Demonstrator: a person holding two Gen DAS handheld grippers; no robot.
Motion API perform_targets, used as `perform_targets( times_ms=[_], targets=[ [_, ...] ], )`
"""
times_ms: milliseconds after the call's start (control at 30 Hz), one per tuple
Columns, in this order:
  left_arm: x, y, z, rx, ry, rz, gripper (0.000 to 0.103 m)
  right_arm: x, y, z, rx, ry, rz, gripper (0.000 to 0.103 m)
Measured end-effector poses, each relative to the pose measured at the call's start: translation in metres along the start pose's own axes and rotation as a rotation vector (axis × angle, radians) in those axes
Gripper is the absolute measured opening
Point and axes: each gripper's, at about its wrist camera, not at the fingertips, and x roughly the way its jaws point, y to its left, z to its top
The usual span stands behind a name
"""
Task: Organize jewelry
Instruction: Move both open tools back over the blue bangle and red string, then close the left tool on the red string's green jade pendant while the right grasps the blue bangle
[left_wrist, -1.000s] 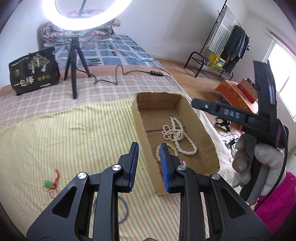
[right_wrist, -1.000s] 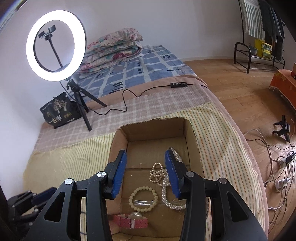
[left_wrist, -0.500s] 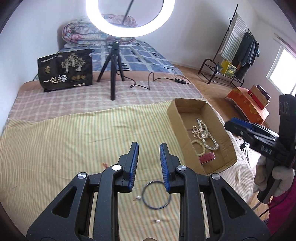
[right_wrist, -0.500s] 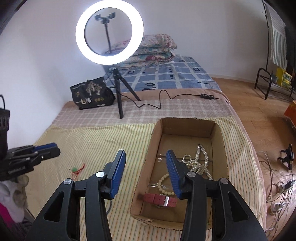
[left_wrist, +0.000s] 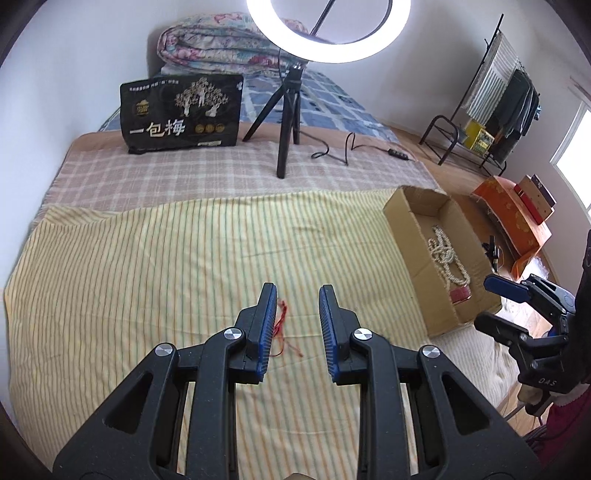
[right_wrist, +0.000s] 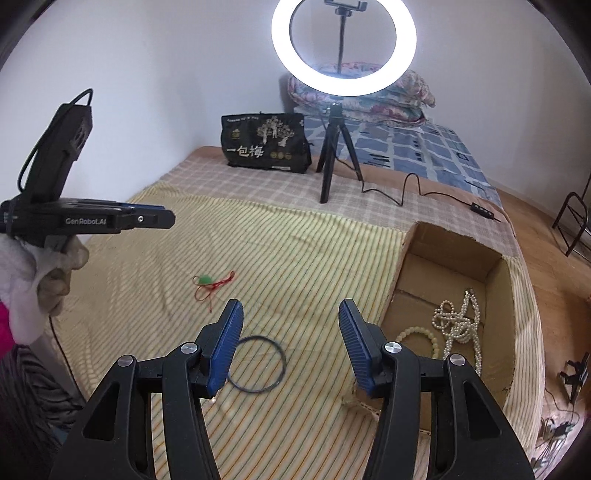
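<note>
Opening, the right claw (right_wrist: 291, 339) holds nothing above a dark ring (right_wrist: 255, 363) unseen from the left wrist, whose narrow, empty left claw (left_wrist: 297, 325) frames what is probably red cord (left_wrist: 281, 325).

"一包梅" on black bag (left_wrist: 181, 110); "GenRobot.AI" on left hand-held gripper (right_wrist: 162, 220)

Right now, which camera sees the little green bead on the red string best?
The right wrist view: the green bead lies in the open on the striped sheet. The left wrist view shows only red cord beside that gripper's finger; no bead shows there.
</note>
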Motion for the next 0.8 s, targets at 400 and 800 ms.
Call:
perform_targets(
  times_ms=[400, 800],
  targets=[
    [0.031, 0.008, -0.023, 0.035, 0.132, -0.005, 0.046, 0.049, 0.039, -0.032, -0.145, 0.271, 0.154, 0.053],
    [0.065, 0.007, -0.024, 0.078, 0.202, 0.017, 0.046, 0.095, 0.063, -0.047, -0.186, 0.409, 0.175, 0.034]
  ],
)
